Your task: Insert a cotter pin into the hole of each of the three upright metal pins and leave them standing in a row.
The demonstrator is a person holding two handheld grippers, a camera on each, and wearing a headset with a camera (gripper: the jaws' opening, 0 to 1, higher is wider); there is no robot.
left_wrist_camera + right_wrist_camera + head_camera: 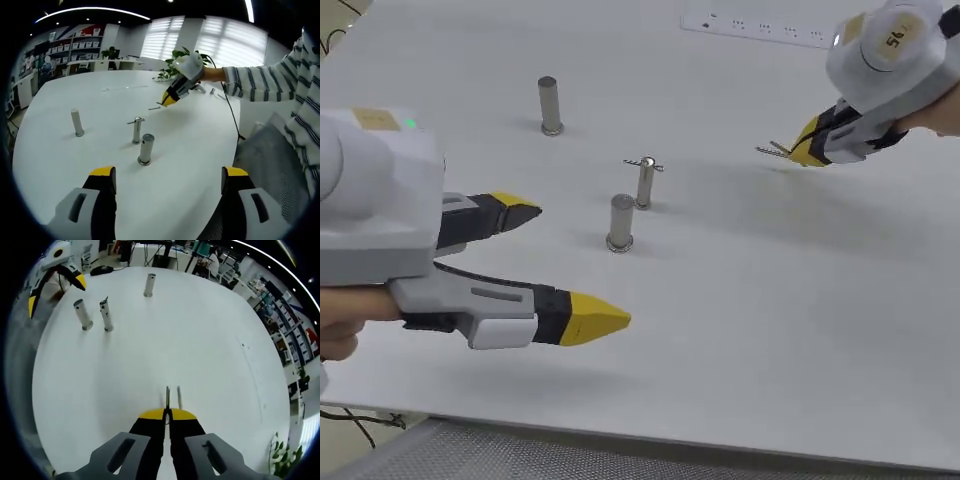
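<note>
One down, two to go: the centre pin [645,188] carries its inserted cotter [642,164], right tool [800,152] upper right clamped on a fresh cotter pin [772,150], left tool [580,265] gaping lower left, near pin [620,222] and far pin [550,105] bare

Sticker [893,38], tan, round, on the housing of the right tool [798,152], 1 o'clock in the head view: two tilted digits, "95" or "56".
White strip [760,28] on the tabletop [770,300], 12 o'clock: markings too small to read.

Round white table [770,330], blinded windows [220,42] — shelving [82,44], probably.
</note>
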